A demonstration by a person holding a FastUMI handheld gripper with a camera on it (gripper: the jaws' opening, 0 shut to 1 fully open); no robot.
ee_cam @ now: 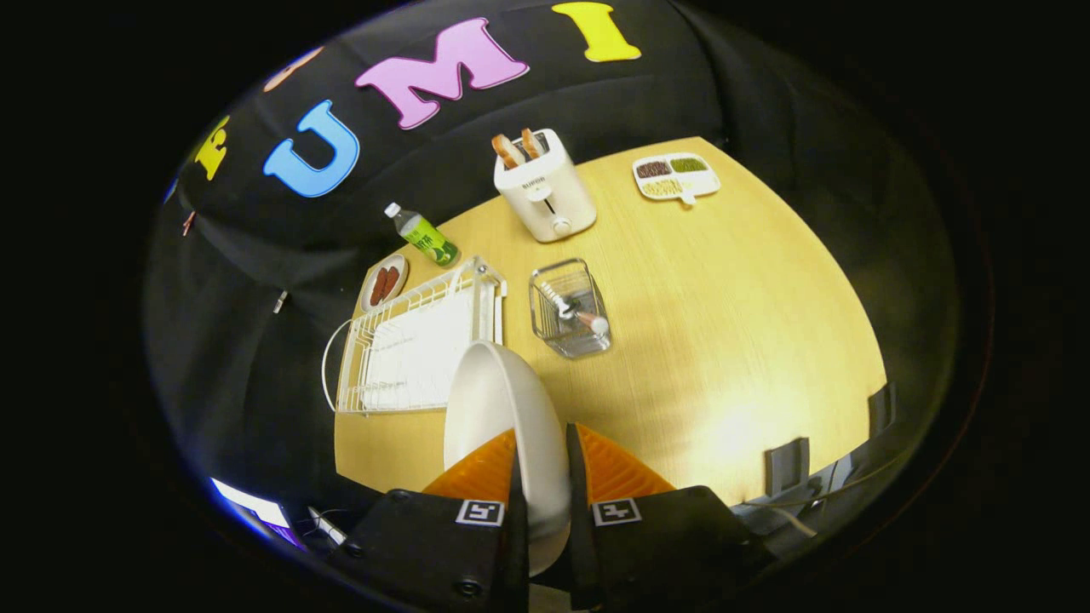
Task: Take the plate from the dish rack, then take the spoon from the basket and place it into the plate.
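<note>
1. The gripper [542, 477] hung above the table [724, 340], and its fingers were clamped on the plate [502, 417], one on each face of it.
2. The plate stood on edge between the fingers, clear of the table, with its rim reaching forward to the near corner of the rack [409, 340].
3. The rack, a white wire one, sat on the table's left part, just beyond the plate.
4. The basket [569, 308], clear-walled, stood on the table just right of the rack and ahead of the fingers.
5. The spoon [572, 312] lay inside the basket, slanted, with its handle end toward the near right corner.
6. A toaster [545, 194] stood beyond the basket, with two slices of bread [518, 147] sticking up from its slots.
7. A bottle [422, 236] with a white cap lay tilted between the toaster and the rack's far end.
8. A small dish [384, 282] holding sausages [384, 284] sat just beyond the rack's far left corner, near the bottle.
9. A divided tray [676, 177] of brown, green and pale foods sat at the far right of the table, well apart from the basket.
</note>
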